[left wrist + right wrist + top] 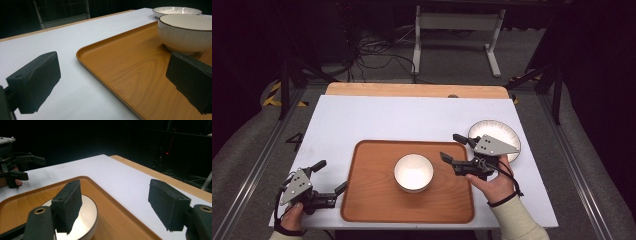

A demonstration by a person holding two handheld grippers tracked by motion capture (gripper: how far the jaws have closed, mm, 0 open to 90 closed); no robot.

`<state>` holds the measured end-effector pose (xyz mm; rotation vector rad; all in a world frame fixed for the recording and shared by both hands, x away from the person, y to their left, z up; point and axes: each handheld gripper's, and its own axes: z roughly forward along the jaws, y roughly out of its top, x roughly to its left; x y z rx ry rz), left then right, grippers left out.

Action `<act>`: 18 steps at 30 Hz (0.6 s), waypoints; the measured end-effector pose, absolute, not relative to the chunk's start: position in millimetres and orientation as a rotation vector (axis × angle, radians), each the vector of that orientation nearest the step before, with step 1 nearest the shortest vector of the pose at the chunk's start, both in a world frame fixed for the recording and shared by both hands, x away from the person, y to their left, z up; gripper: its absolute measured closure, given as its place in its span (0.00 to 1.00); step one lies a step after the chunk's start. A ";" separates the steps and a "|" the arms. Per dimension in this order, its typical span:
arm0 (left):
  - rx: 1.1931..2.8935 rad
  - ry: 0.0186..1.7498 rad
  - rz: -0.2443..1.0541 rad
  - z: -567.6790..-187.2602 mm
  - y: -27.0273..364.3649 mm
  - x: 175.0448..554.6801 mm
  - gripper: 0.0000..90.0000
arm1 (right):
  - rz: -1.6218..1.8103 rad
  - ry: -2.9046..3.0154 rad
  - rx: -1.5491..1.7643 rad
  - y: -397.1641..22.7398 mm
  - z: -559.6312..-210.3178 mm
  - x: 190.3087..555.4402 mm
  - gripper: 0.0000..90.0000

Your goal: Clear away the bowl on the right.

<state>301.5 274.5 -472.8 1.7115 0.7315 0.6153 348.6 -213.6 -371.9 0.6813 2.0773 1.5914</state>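
Note:
A white bowl (413, 172) with a dark rim stands in the middle of a brown wooden tray (367, 200). My left gripper (332, 176) is open at the tray's left edge, one jaw over the white table and the other over the tray. In the left gripper view, the bowl (186, 32) sits just beyond the right jaw. My right gripper (449, 146) is open at the tray's right rim, empty. In the right gripper view, the bowl (87, 212) lies behind its left jaw, and the left gripper (15, 167) shows far off.
A white ridged plate (494, 137) lies on the table right of the tray, partly under the right gripper's grey plate. The plate (175, 10) also shows behind the bowl. A white sheet (387, 117) covers the table, with a wooden strip along its far edge.

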 end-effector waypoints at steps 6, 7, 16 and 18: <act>1.716 0.727 0.616 -472.7 274.8 301.5 0.00 | 1.592 2.042 0.698 -230.0 -371.4 345.7 0.28; 1.713 0.725 0.618 -472.8 274.7 301.6 0.00 | 1.592 2.036 0.698 -232.5 -371.4 345.3 0.27; 1.714 0.729 0.615 -472.7 274.8 301.4 0.00 | 1.572 1.996 0.716 -254.3 -370.8 341.2 0.23; 1.713 0.728 0.617 -472.8 274.8 301.5 0.00 | 1.567 1.988 0.724 -258.6 -371.2 340.2 0.23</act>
